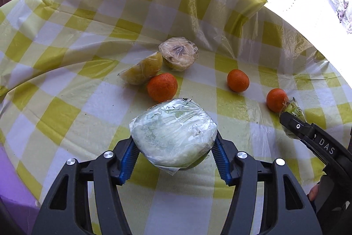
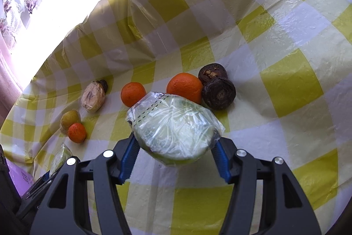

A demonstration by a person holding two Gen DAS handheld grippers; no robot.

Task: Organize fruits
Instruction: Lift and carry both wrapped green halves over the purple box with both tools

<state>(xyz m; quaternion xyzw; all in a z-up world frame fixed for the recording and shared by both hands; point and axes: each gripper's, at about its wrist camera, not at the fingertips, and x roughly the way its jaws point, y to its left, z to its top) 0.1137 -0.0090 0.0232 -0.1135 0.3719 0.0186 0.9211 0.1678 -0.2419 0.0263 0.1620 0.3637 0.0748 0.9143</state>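
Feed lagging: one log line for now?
left claw: shut on wrapped cabbage | right claw: shut on wrapped piece | oranges on cloth

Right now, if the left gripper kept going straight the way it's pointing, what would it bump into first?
Probably the nearest orange, just beyond the wrapped cabbage piece that the left gripper holds; depth is uncertain.

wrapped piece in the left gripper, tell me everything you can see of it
The wrapped piece is a pale green-white cut chunk, cabbage-like, sealed in crinkled clear film with small dark print near its top edge. It sits clamped between the blue ribbed pads of the left gripper, cut face up, above the yellow checked tablecloth. An orange lies just beyond it.
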